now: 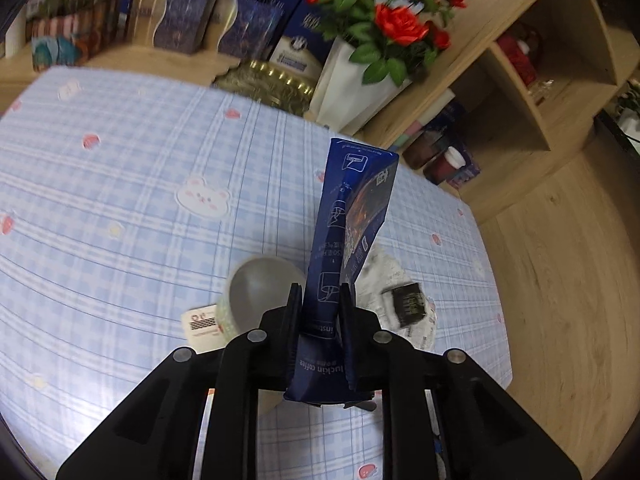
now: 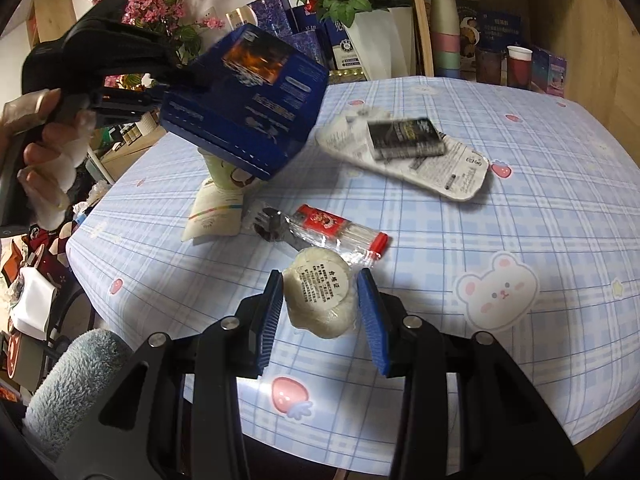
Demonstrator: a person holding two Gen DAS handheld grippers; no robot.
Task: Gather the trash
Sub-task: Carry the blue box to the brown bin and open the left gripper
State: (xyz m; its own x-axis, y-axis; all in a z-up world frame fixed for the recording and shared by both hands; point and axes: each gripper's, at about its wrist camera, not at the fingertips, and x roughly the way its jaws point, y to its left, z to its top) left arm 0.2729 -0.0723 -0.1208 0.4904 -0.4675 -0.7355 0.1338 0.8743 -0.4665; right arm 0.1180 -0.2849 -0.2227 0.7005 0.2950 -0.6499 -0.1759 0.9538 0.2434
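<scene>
My left gripper [image 1: 320, 294] is shut on a flattened dark blue coffee box [image 1: 352, 216] and holds it upright above the table. In the right wrist view, that gripper [image 2: 172, 80] and the box [image 2: 248, 100] hang at the upper left. My right gripper [image 2: 321, 280] is shut on a white crumpled packet [image 2: 320, 300] with a round printed label. On the cloth lie a paper cup [image 2: 226, 172], a white card [image 2: 216, 216], a red and clear cutlery wrapper [image 2: 332, 226], and a white blister card with a black pack [image 2: 404, 148]. The left wrist view also shows the cup [image 1: 256, 292] and the blister card [image 1: 400, 300].
The round table [image 2: 520, 208] has a blue checked cloth. A white pot of red roses [image 1: 360, 80], blue boxes [image 1: 184, 20] and wooden shelves [image 1: 520, 92] stand behind it. A hand [image 2: 44, 152] holds the left gripper and a fluffy grey sleeve [image 2: 76, 376] is low on the left.
</scene>
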